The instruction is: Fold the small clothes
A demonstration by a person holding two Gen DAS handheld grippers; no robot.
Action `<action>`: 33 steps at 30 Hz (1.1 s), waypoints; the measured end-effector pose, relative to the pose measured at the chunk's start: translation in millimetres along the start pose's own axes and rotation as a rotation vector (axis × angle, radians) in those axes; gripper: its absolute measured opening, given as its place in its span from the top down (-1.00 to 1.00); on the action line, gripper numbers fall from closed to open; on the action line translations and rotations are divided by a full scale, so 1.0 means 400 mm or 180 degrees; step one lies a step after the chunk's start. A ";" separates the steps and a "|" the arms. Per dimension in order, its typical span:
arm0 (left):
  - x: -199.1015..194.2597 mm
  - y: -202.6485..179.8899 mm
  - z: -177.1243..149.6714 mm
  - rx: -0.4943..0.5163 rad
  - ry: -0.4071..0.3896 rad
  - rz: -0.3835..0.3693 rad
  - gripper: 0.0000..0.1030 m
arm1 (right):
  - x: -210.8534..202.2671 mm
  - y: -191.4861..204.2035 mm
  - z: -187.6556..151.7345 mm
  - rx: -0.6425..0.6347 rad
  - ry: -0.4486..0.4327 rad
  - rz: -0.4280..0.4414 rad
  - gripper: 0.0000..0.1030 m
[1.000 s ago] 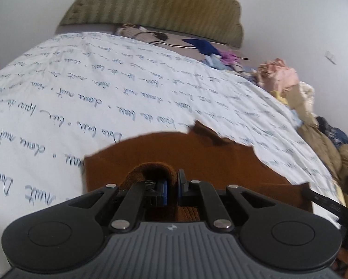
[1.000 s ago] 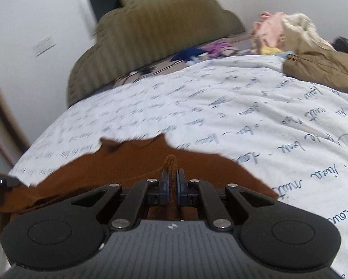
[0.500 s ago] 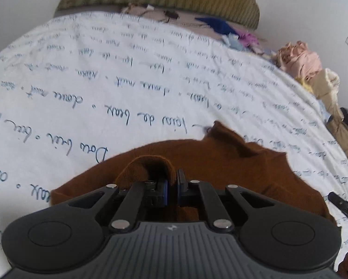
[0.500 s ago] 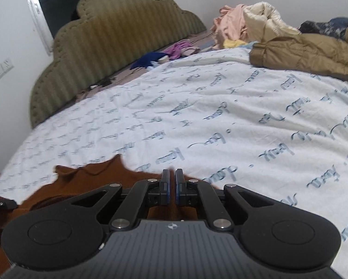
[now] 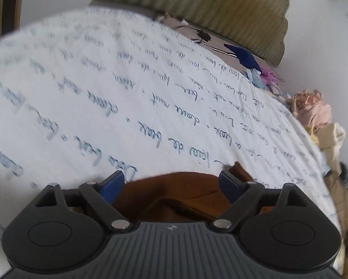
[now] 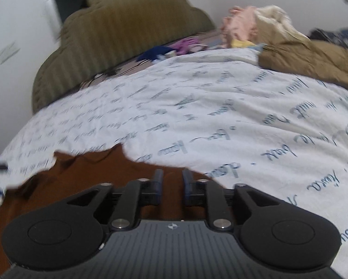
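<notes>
The brown garment (image 5: 174, 200) lies on the bed's white sheet (image 5: 104, 107) printed with blue script, close under both cameras, with a raised fold showing in the left wrist view. The left gripper (image 5: 174, 182) sits above it, its blue-padded fingers (image 5: 114, 182) spread wide with nothing between them. The right gripper (image 6: 171, 183) is over the garment's edge, fingers (image 6: 159, 181) parted with a narrower gap, gripping nothing. Beyond stands an olive padded headboard (image 6: 118, 37), and a heap of clothes (image 6: 290, 46) lies at the bed's far side.
</notes>
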State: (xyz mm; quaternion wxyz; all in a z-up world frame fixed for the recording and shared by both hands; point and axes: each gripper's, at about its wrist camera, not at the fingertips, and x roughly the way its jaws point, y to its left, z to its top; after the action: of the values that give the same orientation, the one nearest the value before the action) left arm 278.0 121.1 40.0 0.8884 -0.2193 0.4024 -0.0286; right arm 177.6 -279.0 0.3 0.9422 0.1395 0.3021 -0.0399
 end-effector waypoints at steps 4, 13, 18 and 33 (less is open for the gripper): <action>-0.052 -0.014 -0.025 0.0515 -0.0055 0.0039 -0.72 | -0.028 0.029 -0.013 -0.0161 0.0069 0.0212 -0.08; -0.034 -0.137 -0.179 0.2451 -0.0023 0.0504 -0.73 | -0.053 0.057 -0.035 -0.0380 0.0272 0.0326 -0.50; 0.061 -0.208 -0.209 0.2920 -0.0385 0.1358 -0.73 | -0.076 0.069 -0.042 -0.0342 0.0238 0.0366 -0.58; -0.198 0.042 -0.160 0.1713 -0.0038 0.0406 -0.73 | -0.224 -0.088 -0.135 0.0219 0.0376 0.0698 -0.77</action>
State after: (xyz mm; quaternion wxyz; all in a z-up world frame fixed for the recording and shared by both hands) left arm 176.1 131.0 51.6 0.9170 0.0503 0.3881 -0.0772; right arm 69.0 -297.8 1.9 0.9161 0.2060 0.3384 0.0613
